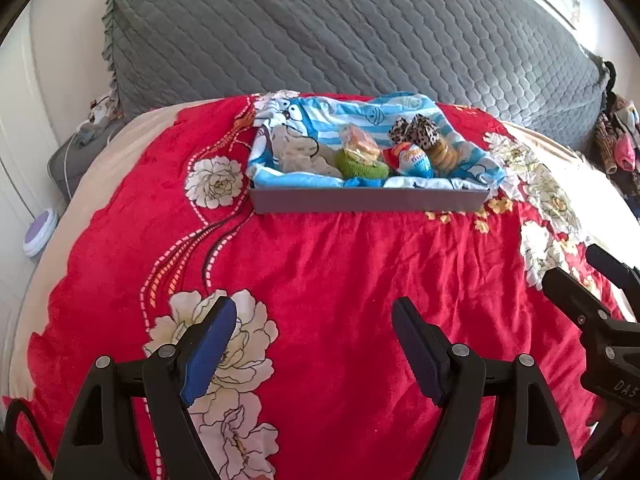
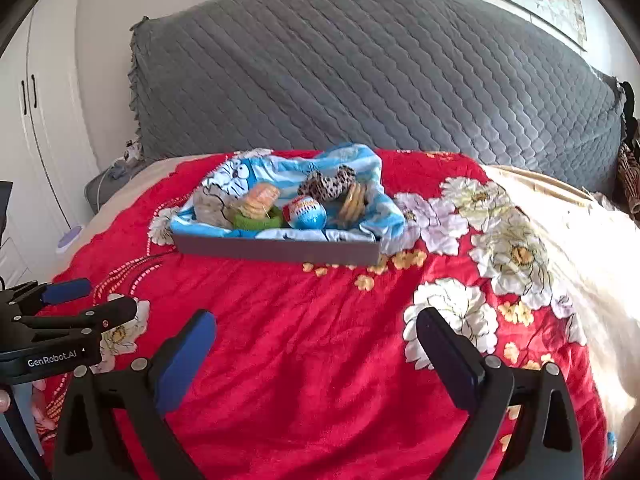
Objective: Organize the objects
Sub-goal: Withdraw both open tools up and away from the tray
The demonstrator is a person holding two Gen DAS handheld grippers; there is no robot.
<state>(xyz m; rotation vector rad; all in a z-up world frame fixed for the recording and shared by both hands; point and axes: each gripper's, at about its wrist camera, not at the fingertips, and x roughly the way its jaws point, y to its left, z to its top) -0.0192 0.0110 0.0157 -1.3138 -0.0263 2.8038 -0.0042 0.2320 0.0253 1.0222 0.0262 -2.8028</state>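
Observation:
A shallow grey box [image 1: 368,201] [image 2: 276,249] lined with blue cartoon cloth sits on the red floral blanket. Inside lie a green ring with an orange packet [image 1: 360,160] [image 2: 258,210], a red-and-blue egg toy [image 1: 410,158] [image 2: 306,210], a leopard bow on stacked rings [image 1: 424,136] [image 2: 336,190] and a beige bundle [image 1: 302,156] [image 2: 208,206]. My left gripper [image 1: 314,344] is open and empty over the blanket, well short of the box. My right gripper [image 2: 316,356] is open and empty, also near the front; it shows at the left wrist view's right edge [image 1: 592,280].
A grey quilted headboard [image 1: 340,32] [image 2: 380,76] stands behind the box. White wardrobe doors [image 2: 36,140] are at left. Clothes hang at the far right [image 1: 616,140]. A round white-and-purple object [image 1: 40,236] lies beside the bed on the left.

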